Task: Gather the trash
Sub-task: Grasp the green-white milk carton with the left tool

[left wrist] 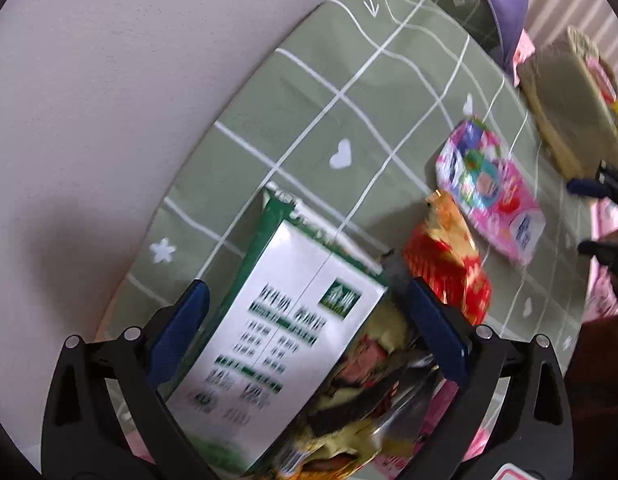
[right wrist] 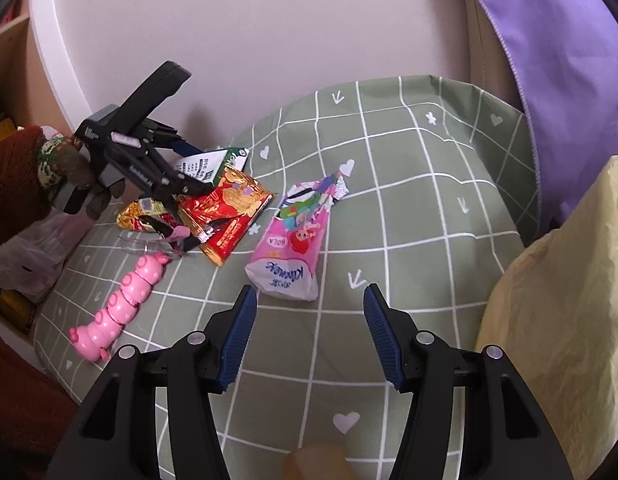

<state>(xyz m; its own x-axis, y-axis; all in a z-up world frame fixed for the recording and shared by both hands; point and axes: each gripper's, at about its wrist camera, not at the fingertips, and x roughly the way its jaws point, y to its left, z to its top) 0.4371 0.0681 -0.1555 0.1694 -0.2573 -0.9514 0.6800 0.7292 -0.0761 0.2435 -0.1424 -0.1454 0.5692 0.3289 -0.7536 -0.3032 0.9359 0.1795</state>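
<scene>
Left gripper [left wrist: 305, 312] jaws apart around the milk carton [left wrist: 277, 328]; right gripper [right wrist: 307, 332] spread wide just below the pink tissue pack [right wrist: 291, 248].

- Left wrist view: tilted, close over the green checked cloth [left wrist: 349, 92], pressed near a milk carton [left wrist: 277, 332], facing the white wall [left wrist: 109, 100].
- Right wrist view: higher and farther back, looking down along the cloth [right wrist: 409, 200] toward the same wall [right wrist: 269, 32].
- Shared: pink tissue pack [left wrist: 491, 196] [right wrist: 293, 248], red snack wrapper [left wrist: 449, 264] [right wrist: 229, 212], carton [right wrist: 207, 168].
</scene>
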